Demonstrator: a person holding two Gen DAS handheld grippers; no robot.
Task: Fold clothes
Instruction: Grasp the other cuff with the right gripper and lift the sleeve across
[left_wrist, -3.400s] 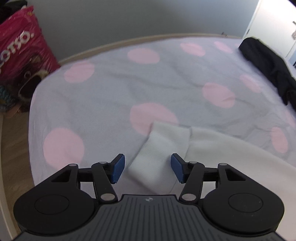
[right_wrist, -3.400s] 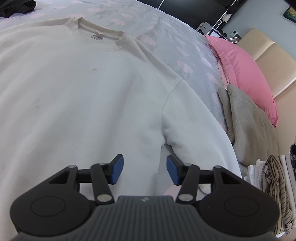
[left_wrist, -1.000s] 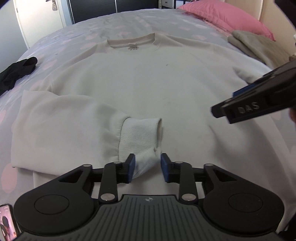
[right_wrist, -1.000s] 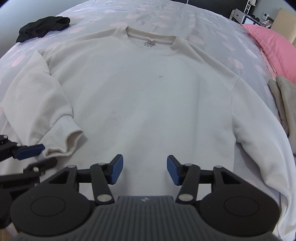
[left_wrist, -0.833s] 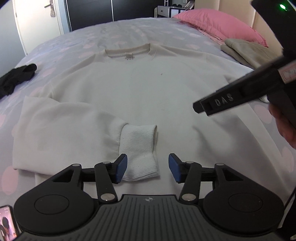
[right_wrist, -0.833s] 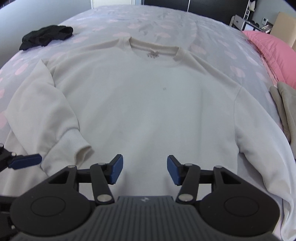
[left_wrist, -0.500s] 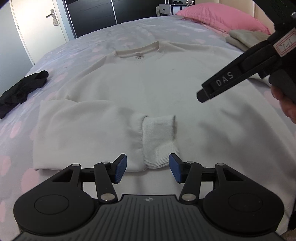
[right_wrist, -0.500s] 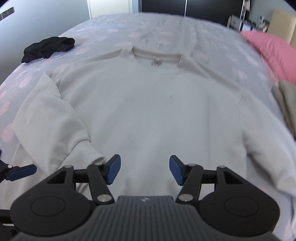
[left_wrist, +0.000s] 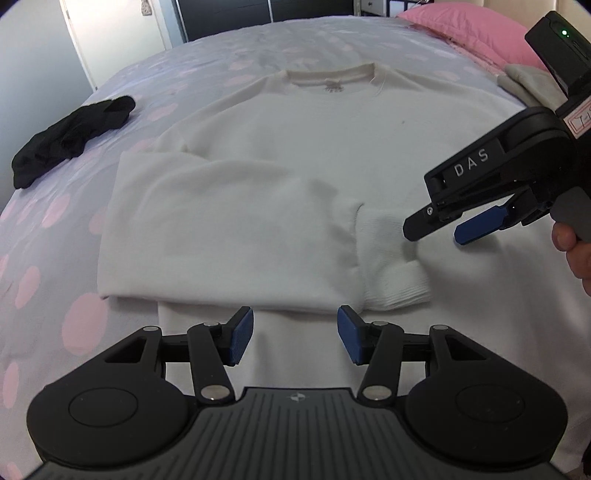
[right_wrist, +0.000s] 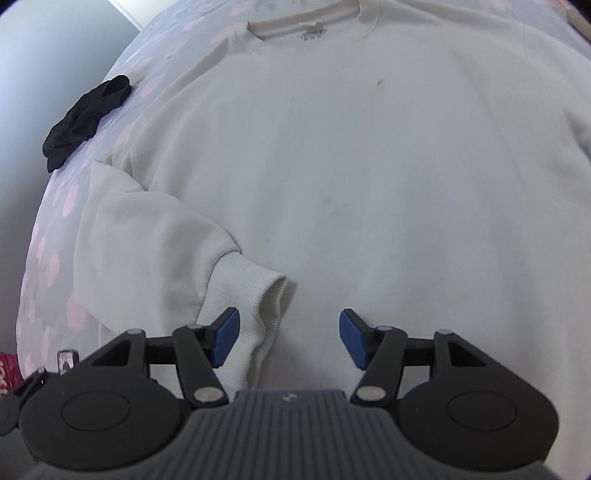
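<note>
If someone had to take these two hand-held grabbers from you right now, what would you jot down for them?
Left gripper: open, holding nothing; its jaws have just been opening, and the sleeve cuff lies ahead of the fingertips.
Right gripper: open, empty, over the cuff, part of which lies between the jaws without being pinched.
White sweatshirt: flat on the spotted bedspread, neckline away from you.
Done: one sleeve is folded across the lower front.
Left: the other sleeve, then folding the body.
A black garment lies off to the side, untouched.
</note>
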